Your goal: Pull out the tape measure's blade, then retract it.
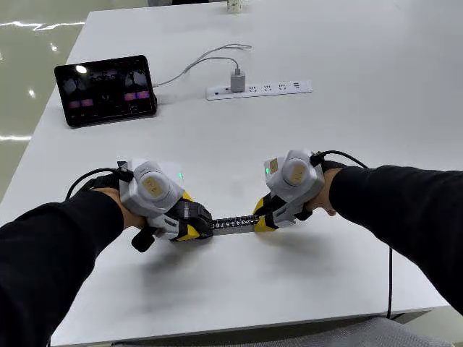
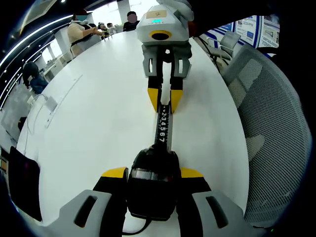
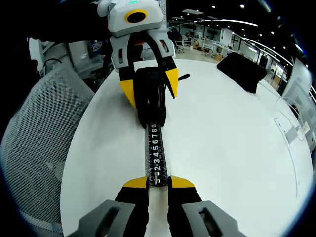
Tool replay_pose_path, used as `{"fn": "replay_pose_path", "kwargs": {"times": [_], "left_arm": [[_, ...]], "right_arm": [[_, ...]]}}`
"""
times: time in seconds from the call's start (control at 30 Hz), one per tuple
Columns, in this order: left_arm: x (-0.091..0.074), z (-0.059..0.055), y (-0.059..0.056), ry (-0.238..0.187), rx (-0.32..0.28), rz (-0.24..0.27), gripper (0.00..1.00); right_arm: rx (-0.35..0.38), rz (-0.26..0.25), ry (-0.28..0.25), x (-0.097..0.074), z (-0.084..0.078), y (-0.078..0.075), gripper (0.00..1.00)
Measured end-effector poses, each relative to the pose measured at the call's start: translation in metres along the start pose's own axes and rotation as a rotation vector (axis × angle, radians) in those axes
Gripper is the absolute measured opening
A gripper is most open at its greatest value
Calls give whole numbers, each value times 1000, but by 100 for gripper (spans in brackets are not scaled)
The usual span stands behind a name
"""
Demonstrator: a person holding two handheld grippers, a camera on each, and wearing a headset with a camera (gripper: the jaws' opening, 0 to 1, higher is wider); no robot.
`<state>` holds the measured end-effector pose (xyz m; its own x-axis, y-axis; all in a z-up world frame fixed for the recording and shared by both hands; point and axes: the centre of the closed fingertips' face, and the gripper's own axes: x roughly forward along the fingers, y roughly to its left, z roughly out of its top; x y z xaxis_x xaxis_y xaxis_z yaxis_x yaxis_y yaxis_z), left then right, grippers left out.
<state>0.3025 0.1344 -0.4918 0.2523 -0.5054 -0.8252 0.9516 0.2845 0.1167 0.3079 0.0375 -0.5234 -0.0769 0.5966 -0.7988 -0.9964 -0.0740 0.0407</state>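
— Where's the tape measure (image 1: 195, 221)?
— Low at the worktop (image 1: 289, 130), clamped in the jaws of the left gripper (image 1: 189, 223). The jaws of the right gripper (image 1: 262, 221) pinch the tip of its blade (image 1: 235, 225), a short length out.
— Risk?
— It's a thin pinch. If it slips, the blade likely whips back.

Black tape measure (image 2: 150, 185), black blade (image 3: 155, 153) with white numerals; grey left gripper (image 2: 153, 173) and right gripper (image 3: 158, 181), jaws yellow-tipped; white tabletop (image 1: 289, 130)
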Motion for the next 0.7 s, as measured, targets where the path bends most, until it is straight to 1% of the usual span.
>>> {"fn": "replay_pose_path", "kwargs": {"times": [0.7], "left_arm": [[1, 1, -1, -2, 3, 2, 33]], "right_arm": [[17, -9, 11, -14, -18, -3, 10]]}}
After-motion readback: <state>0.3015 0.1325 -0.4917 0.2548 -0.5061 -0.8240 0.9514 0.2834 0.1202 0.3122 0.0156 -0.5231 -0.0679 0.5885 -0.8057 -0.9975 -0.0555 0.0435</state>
